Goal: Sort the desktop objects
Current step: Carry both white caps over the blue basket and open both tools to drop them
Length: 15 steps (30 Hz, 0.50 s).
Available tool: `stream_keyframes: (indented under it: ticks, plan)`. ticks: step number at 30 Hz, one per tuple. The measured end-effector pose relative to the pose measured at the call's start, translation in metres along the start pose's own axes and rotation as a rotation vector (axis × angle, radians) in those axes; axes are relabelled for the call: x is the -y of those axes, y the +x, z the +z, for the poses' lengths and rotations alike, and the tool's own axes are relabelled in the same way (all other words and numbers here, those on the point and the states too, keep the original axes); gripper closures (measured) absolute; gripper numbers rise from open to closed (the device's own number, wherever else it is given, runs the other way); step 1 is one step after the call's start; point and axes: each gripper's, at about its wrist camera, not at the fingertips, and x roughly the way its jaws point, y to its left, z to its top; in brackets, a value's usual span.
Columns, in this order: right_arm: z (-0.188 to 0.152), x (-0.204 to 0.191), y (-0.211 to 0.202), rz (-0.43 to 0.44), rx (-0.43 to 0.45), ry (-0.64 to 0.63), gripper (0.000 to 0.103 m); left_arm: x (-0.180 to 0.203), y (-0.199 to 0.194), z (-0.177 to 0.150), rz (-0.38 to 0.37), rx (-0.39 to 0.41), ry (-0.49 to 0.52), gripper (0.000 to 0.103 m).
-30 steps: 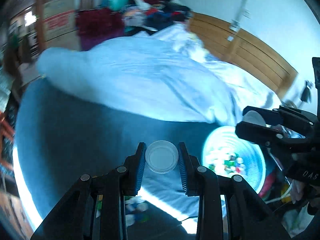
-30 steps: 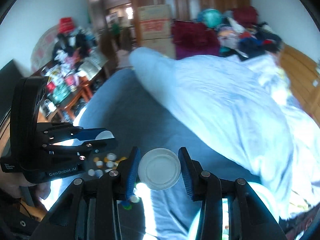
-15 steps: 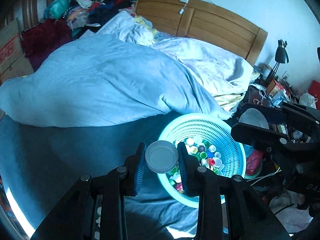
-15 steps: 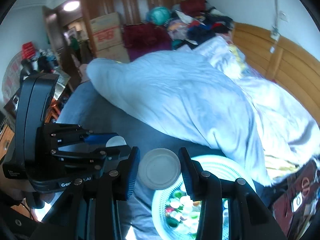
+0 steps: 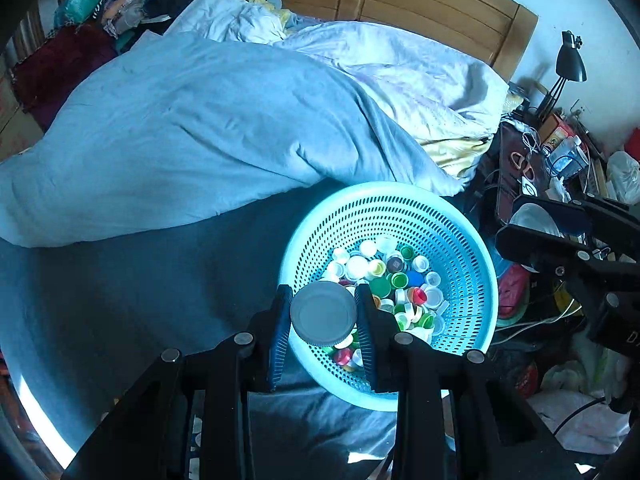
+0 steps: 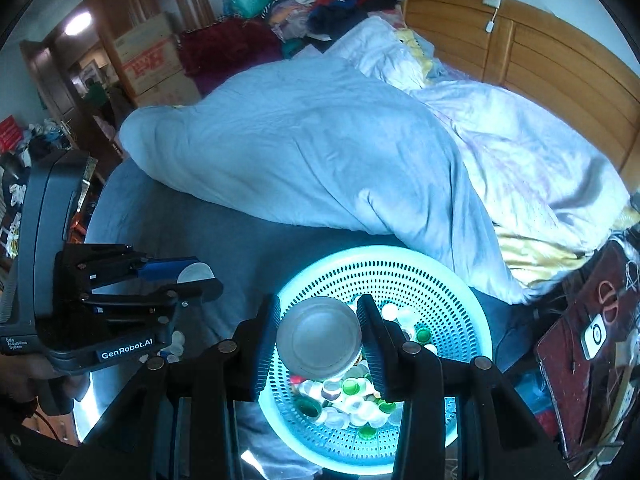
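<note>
My left gripper (image 5: 323, 316) is shut on a round white lid (image 5: 323, 313) and holds it over the near rim of a turquoise perforated basket (image 5: 452, 240) full of coloured bottle caps (image 5: 396, 276). My right gripper (image 6: 319, 336) is shut on a larger white lid (image 6: 319, 337) above the same basket (image 6: 440, 280). Each gripper shows in the other's view: the right one (image 5: 536, 228) at the right, the left one (image 6: 192, 276) at the left, both holding their lids.
The basket stands on a dark blue bed sheet (image 5: 140, 280). A light blue duvet (image 5: 200, 128) lies heaped behind it, with a wooden headboard (image 5: 420, 4) beyond. A cluttered bedside table with a black lamp (image 5: 568, 64) is at the right. A few loose caps (image 6: 174, 346) lie at the left.
Both grippers have swung right and tilted down with their lids still held. The basket has come from the right edge to lie directly under both grippers.
</note>
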Motion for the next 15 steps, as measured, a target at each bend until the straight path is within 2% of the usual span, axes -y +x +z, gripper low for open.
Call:
stream_keyframes:
  ticks: [15]
  plan:
    - [-0.009,0.012,0.01,0.003,-0.024,0.012,0.059,0.005,0.004,0.008,-0.025,0.007,-0.005,0.077]
